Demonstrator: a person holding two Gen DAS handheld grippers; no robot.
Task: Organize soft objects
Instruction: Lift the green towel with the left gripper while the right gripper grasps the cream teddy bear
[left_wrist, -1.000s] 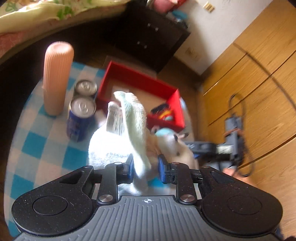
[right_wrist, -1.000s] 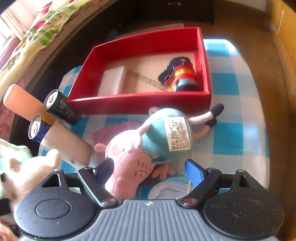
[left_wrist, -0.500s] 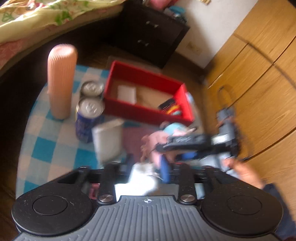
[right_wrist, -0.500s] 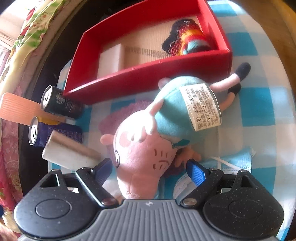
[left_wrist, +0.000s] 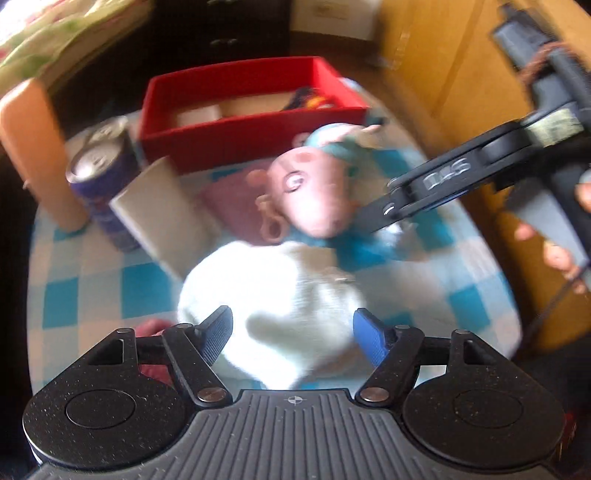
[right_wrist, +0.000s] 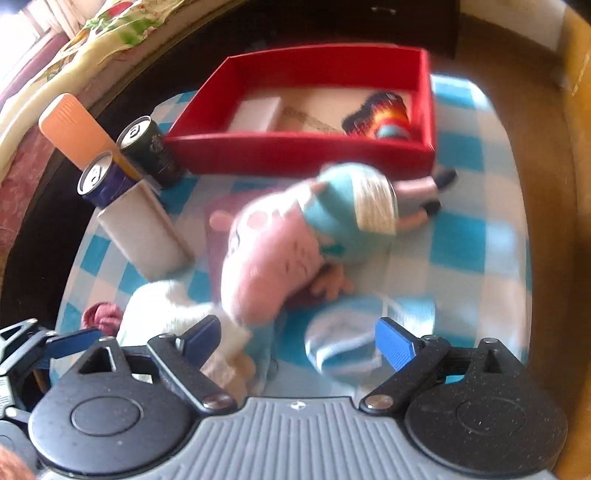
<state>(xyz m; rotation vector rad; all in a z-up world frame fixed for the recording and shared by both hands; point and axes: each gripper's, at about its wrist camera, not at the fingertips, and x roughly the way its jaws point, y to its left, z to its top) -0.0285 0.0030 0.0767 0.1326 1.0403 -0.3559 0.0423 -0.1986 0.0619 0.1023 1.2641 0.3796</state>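
Left wrist view: white plush (left_wrist: 273, 291) lies on the checkered cloth (left_wrist: 92, 288) between the left gripper (left_wrist: 291, 330) jaws, which just spread apart, pads off it. Pink pig plush (left_wrist: 314, 199) at 12 o'clock, red box (left_wrist: 240, 136) beyond. Right gripper (right_wrist: 297, 341) gapes too, nothing clamped.

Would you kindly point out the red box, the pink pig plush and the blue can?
red box (right_wrist: 295, 155): right wrist view, front wall.
pink pig plush (right_wrist: 269, 258): right wrist view, snout.
blue can (right_wrist: 107, 184): right wrist view, side.
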